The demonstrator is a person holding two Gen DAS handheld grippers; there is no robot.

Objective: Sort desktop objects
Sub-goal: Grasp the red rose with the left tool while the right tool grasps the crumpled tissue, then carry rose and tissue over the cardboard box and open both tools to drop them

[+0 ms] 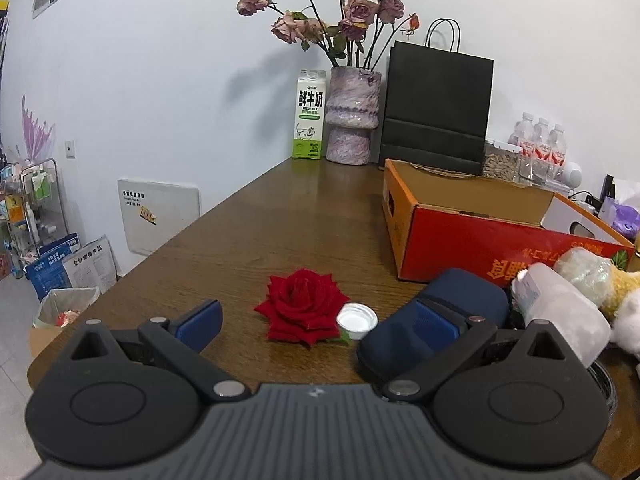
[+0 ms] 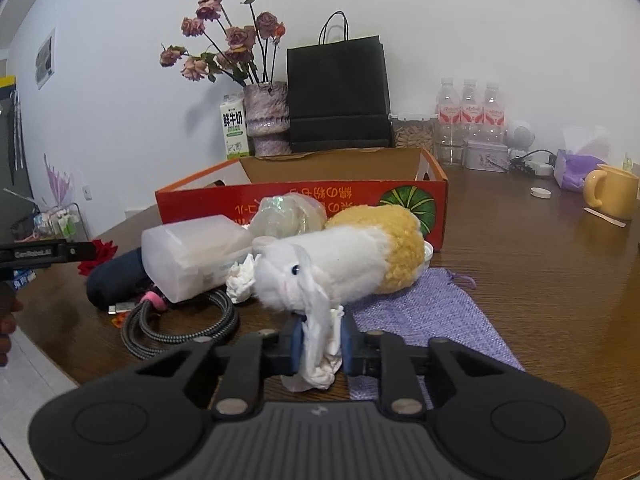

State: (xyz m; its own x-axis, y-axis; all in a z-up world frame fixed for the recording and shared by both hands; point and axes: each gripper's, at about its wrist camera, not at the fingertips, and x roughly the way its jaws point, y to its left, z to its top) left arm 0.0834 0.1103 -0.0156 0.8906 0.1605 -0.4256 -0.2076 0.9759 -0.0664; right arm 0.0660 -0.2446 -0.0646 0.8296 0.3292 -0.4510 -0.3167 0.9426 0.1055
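On the wooden desk [image 2: 520,280], in front of the plush toy [image 2: 340,268]: right gripper [image 2: 321,346] clamped on a crumpled white tissue [image 2: 320,352]. Left gripper [image 1: 316,326] spread wide, empty, red rose [image 1: 304,306] and white cap [image 1: 356,320] between its fingers.

Both cameras sit just behind their own gripper's fingers and look forward and slightly down across the brown wooden table [image 1: 280,216] toward the white back wall.

The left wrist view sits low and close over the table's left part, with the red rose [image 1: 303,305] right ahead. It takes in the floor and a wire rack [image 1: 36,200] at far left.

The right wrist view sits further right, close behind a plush toy [image 2: 340,260], and reaches a yellow mug [image 2: 612,194] at far right.

Both views share the orange box [image 1: 472,220] [image 2: 304,196], the black paper bag [image 1: 438,108] [image 2: 338,94], the vase of dried roses [image 1: 352,116] [image 2: 267,120], the milk carton [image 1: 309,116] [image 2: 234,128] and the water bottles [image 1: 540,144] [image 2: 470,116].
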